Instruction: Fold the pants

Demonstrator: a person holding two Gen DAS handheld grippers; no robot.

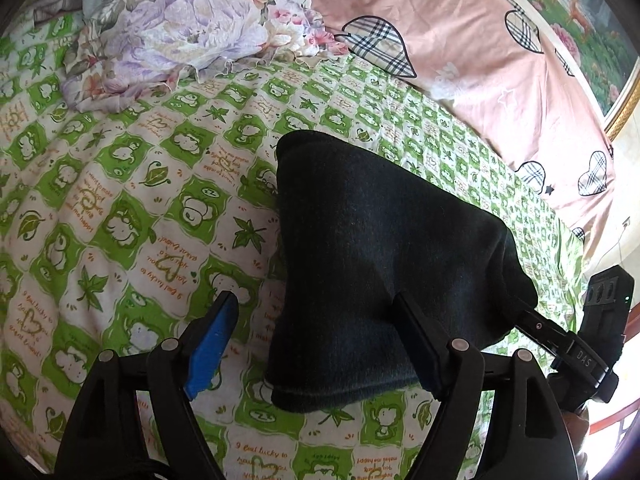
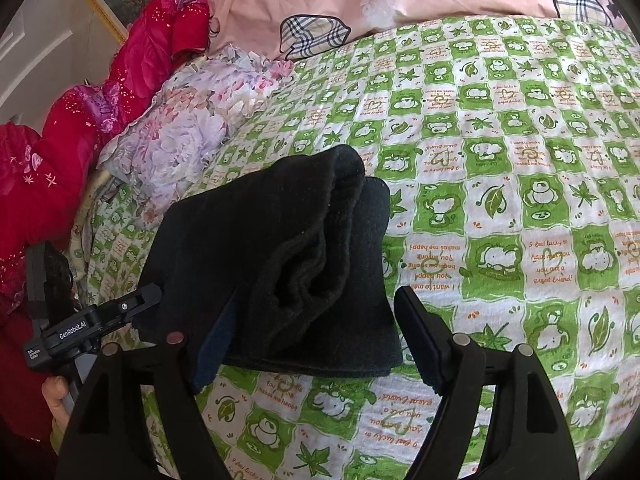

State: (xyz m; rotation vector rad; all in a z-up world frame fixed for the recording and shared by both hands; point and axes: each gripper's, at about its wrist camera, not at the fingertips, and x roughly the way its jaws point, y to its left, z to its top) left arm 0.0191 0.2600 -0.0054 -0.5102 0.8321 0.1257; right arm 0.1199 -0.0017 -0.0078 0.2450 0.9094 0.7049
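Pants (image 1: 372, 264) folded into a thick dark bundle, lying on the green-and-white patterned sheet (image 1: 132, 208); in the right wrist view (image 2: 280, 264) the stacked layers show at the near end, with a rolled fold on top.

Left gripper (image 1: 320, 336): jaws spread wide. Blue-padded finger at 9 o'clock of the bundle stands over bare sheet; the other finger overlaps the bundle's near edge, can't tell if it touches. Nothing pinched.

Right gripper (image 2: 316, 332): jaws also spread, straddling the bundle's near end. Its left finger is up against the cloth, partly covered by it; its right finger stands just clear at 3 o'clock.

Each gripper shows in the other's camera, on opposite sides of the bundle.

Floral cloth (image 1: 180, 28) is crumpled at 11 o'clock of the pants, well apart. Pink quilt with plaid hearts (image 1: 460, 40) lies along the far edge, 12 to 2 o'clock. Red quilt (image 2: 80, 112) is beyond the floral cloth in the right wrist view.
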